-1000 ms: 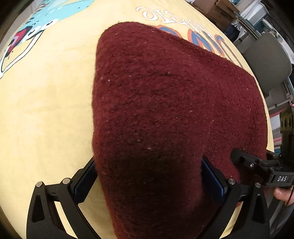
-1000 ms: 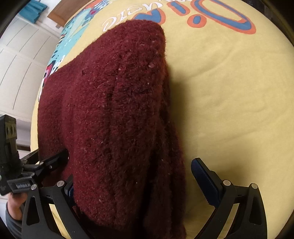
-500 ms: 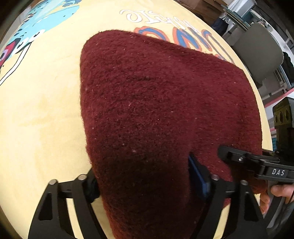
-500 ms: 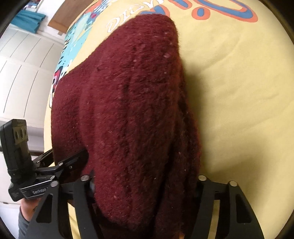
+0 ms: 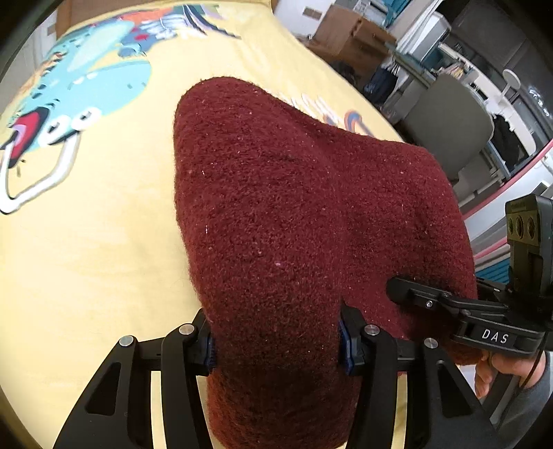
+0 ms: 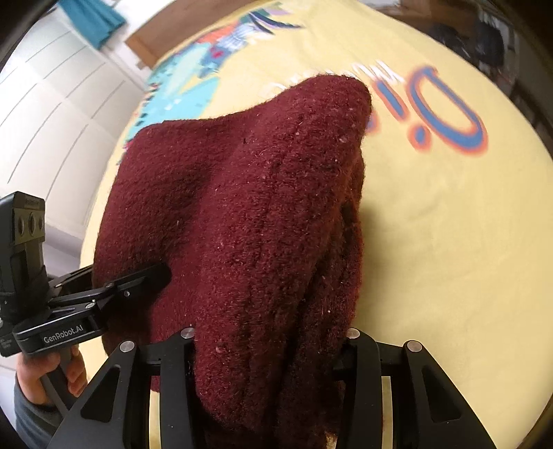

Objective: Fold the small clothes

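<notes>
A dark red fuzzy knit garment (image 5: 293, 207) lies bunched on a yellow printed cloth (image 5: 86, 241). My left gripper (image 5: 276, 342) is shut on the garment's near edge, and the fabric bulges between its jaws. My right gripper (image 6: 269, 345) is shut on the near edge of the same garment (image 6: 259, 207), where thick folds hang between the jaws. Both hold the near edge lifted off the cloth while the far end stays down. The right gripper shows in the left wrist view (image 5: 449, 304). The left gripper shows in the right wrist view (image 6: 114, 286).
The yellow cloth (image 6: 449, 241) carries blue and orange lettering and a cartoon print. Beyond the surface's right edge stand a grey chair (image 5: 449, 127), cardboard boxes (image 5: 345, 31) and shelves. White cabinet doors (image 6: 52, 103) stand to the left.
Both grippers closed on the garment's near edge and lifted it up and back. The garment now rises off the cloth at the near side.
</notes>
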Available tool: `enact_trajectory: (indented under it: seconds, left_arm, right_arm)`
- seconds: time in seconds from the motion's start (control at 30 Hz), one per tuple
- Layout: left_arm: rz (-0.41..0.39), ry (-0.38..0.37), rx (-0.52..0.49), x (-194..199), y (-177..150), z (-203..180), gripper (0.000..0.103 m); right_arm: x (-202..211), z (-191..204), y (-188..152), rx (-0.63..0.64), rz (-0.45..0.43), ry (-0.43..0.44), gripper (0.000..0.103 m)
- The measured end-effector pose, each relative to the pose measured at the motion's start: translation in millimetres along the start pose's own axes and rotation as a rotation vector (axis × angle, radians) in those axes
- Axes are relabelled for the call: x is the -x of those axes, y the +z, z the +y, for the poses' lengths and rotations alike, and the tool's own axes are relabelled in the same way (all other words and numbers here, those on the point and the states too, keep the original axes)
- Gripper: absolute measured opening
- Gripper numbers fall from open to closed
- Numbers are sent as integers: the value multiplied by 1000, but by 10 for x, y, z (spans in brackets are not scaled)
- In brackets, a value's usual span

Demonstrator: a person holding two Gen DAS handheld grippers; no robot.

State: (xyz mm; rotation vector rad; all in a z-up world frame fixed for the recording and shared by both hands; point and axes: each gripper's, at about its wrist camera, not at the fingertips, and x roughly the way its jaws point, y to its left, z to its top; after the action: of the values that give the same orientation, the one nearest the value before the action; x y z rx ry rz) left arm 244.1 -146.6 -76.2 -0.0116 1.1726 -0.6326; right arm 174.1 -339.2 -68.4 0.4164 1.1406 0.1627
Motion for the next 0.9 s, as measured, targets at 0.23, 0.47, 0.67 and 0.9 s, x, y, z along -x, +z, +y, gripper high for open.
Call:
enact_trajectory:
  seconds: [0.23, 0.47, 0.67, 0.9]
  left_arm:
    - [-41, 47, 26, 373, -347, 439, 47]
    - [37, 53, 102, 89, -798, 764, 48]
    - [21, 58, 134, -7, -882, 911, 59]
    - [49, 119, 166, -33, -649, 787, 72]
  right_arm:
    - [-210, 686, 39, 66, 4, 39, 43]
    - [-818, 769, -254, 63, 84, -13, 44]
    - [-1092, 676, -338, 19, 106, -58, 53]
    - [-1040, 685, -187, 58, 131, -121, 70]
